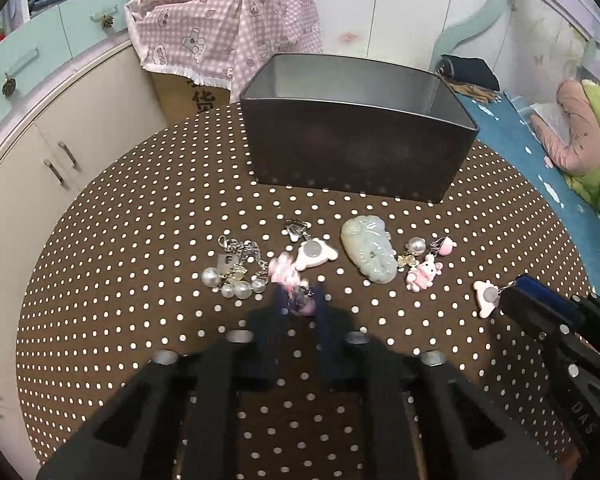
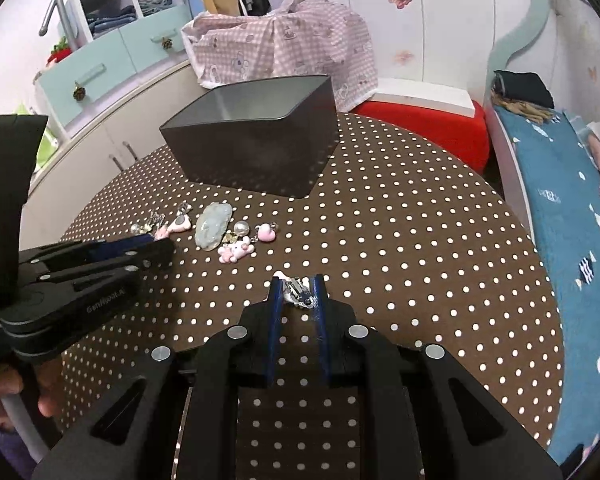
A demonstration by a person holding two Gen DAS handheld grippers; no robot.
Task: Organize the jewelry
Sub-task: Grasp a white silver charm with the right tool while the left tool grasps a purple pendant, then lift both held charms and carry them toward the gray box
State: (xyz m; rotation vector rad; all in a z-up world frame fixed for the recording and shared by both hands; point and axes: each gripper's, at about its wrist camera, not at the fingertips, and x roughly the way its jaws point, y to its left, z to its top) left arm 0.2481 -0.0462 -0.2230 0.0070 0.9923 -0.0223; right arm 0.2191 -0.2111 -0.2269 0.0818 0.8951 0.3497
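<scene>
- Jewelry pieces: lay in a loose row on the polka-dot tablecloth [image 1: 140,240], in front of the dark box [image 1: 356,148] and apart from it.
- Pearl-and-chain bracelet [image 1: 236,272]: leftmost in the left wrist view, flat on the cloth.
- White clip charm [image 1: 314,254]: just right of the bracelet, with a metal clip at its upper end.
- Pale green jade pendant [image 1: 368,252]: middle of the row, lying flat.
- Pink rabbit charm [image 1: 422,274]: right of the pendant, beside a single pearl [image 1: 416,245] and a small pink heart charm [image 1: 444,246].
- Pink charm [image 1: 290,276]: blurred, at the tips of the left gripper [image 1: 300,300]; the jaws were drawn close together around it, and the blur left it unclear whether the pads pressed it.
- Small white charm with metal clip [image 2: 298,294]: pinched between the blue pads of the right gripper [image 2: 298,292], which was clenched on it just above the cloth, well to the right of the row.
- Dark box: open-topped, rectangular, inside bare where visible, standing at the far part of the table.
- Pink checked cloth [image 1: 224,32]: draped over a cardboard carton behind the box.
- Person's hand [image 2: 4,392]: gripped the left tool's handle at the lower left of the right wrist view.
- Blue bedspread [image 2: 572,216]: to the right of the table.
</scene>
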